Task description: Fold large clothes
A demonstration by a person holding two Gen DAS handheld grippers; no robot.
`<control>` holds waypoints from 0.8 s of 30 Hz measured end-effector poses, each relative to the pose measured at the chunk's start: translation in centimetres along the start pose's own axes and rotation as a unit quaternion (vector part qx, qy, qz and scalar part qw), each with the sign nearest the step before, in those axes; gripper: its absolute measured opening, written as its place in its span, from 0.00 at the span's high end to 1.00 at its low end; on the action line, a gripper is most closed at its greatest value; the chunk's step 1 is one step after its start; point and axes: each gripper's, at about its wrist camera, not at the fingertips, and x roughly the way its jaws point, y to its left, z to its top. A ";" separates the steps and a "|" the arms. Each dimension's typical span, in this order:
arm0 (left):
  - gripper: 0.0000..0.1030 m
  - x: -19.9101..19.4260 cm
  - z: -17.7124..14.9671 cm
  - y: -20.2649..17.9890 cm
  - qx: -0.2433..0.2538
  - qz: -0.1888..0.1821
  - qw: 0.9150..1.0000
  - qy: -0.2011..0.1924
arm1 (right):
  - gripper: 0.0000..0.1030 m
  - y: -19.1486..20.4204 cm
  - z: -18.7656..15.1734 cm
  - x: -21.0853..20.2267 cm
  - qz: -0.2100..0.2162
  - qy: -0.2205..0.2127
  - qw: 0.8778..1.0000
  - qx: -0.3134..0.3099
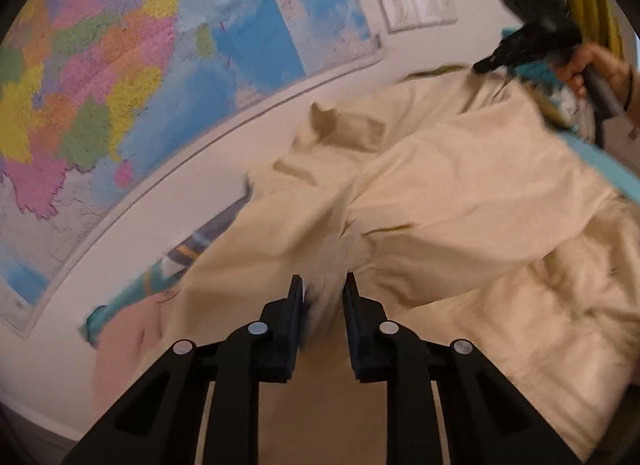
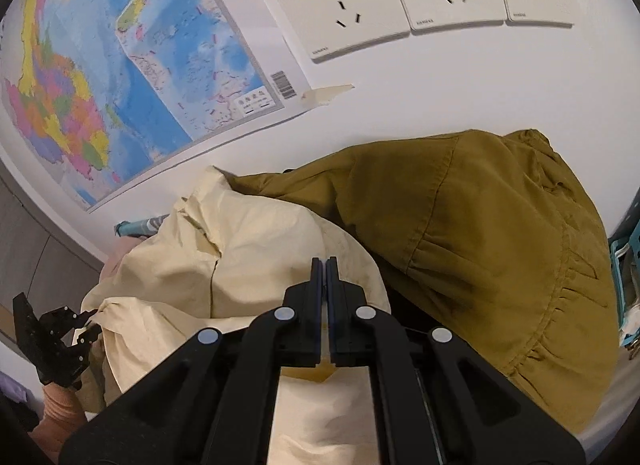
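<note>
Bright; fisheye warp, left view blurred.

1. My left gripper points forward and downward. Its two black fingers stand a narrow gap apart, roughly parallel, with pale fabric showing in the gap; whether the pads press on it cannot be read.
2. In the right wrist view, the left gripper appears at the lower left edge, and part of my left hand shows below it.
3. My right gripper points forward and downward. Its fingers are pressed together, pad against pad.
4. In the left wrist view, the right gripper appears blurred at the upper right, with my right hand wrapped around its handle.
</note>
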 end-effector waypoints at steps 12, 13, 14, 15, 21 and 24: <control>0.35 2.2 -4.0 -0.2 -0.046 -0.052 0.997 0.029 | 0.66 2.8 -4.0 -3.5 -0.093 -0.076 0.990 -0.068; 0.35 1.9 -4.0 0.0 -0.055 -0.061 0.996 0.021 | 0.66 4.1 -5.0 -4.0 -0.085 -0.084 0.989 -0.089; 0.35 1.8 -4.1 0.1 -0.061 -0.067 0.996 0.019 | 0.66 5.0 -5.6 -4.0 -0.068 -0.080 0.989 -0.104; 0.35 2.0 -4.1 0.1 -0.064 -0.064 0.996 0.023 | 0.66 6.6 -6.8 -3.2 -0.037 -0.058 0.989 -0.132; 0.35 0.1 -4.9 1.7 -0.101 -0.024 0.995 0.009 | 0.65 12.6 -11.4 5.4 0.012 0.075 0.973 -0.217; 0.29 -4.5 -6.9 3.3 -0.117 0.020 0.993 -0.018 | 0.65 12.2 -12.1 9.1 -0.011 0.112 0.970 -0.215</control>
